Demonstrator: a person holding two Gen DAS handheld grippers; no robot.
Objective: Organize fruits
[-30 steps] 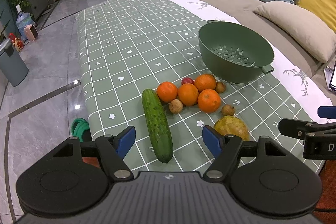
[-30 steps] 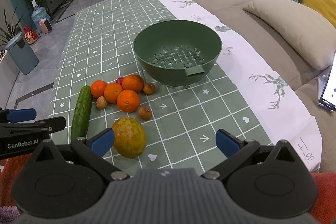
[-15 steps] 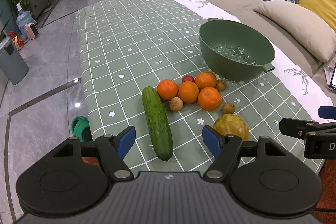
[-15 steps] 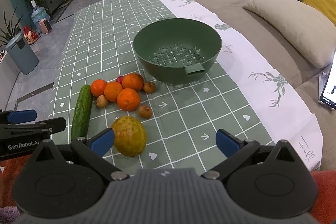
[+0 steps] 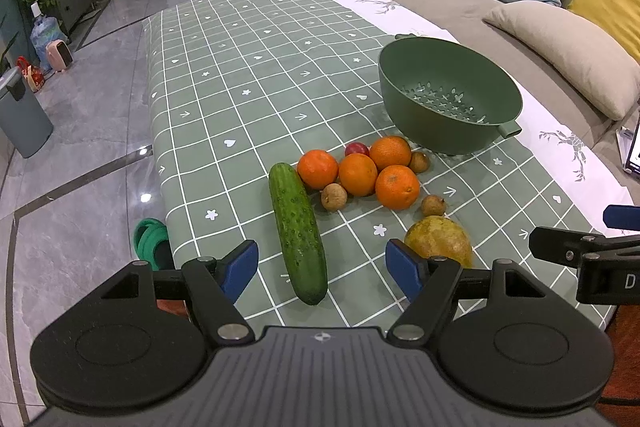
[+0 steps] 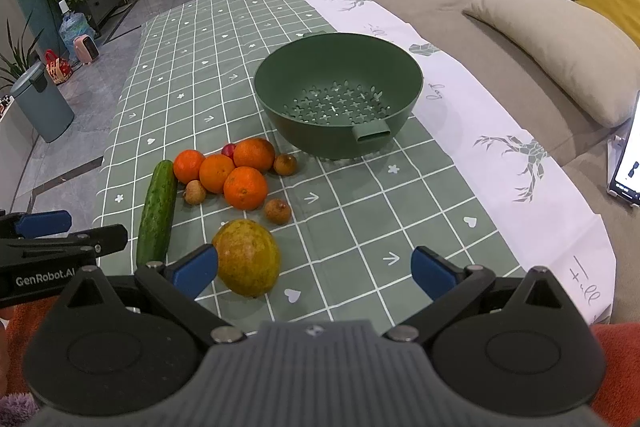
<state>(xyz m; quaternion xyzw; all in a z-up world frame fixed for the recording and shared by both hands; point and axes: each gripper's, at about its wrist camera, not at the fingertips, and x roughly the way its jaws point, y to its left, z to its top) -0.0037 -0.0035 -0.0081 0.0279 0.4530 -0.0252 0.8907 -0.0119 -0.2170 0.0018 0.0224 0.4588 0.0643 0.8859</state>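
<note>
Both grippers sit low at the near edge of the surface (image 5: pixel 248 75), nothing picked yet, colander (image 6: pixel 338 95) empty, so the step in hand looks like the first approach to a fruit. Left gripper (image 5: pixel 322 269) is spread wide w/ nothing between its blue pads, the near tip of the cucumber (image 5: pixel 297 231) lying just ahead, roughly centred in the gap. Right gripper (image 6: pixel 315 270) is also wide and empty; the big yellow-green fruit (image 6: pixel 247 257), prob. a mango, lies just beside its left pad, off-centre. Rest of the fruit is bunched between the cucumber and colander: four oranges (image 6: pixel 245 187) touching each other, a small red fruit (image 6: pixel 228 149) tucked behind them, three small brown fruits (image 6: pixel 277 211) round the edges. To do this well: the mango is the closest, clearest pick for the right gripper, but it should shift left first so the fruit sits mid-gap, then close across the short axis, not the long one. It's rounded and likely smooth, so a firm but not crushing squeeze, lift straight up, carry over the rim and release low inside the colander. Leave the orange cluster till later, since nudging one may roll the others. The cucumber isn't strictly a fruit, so prob. best left alone or moved aside.
</note>
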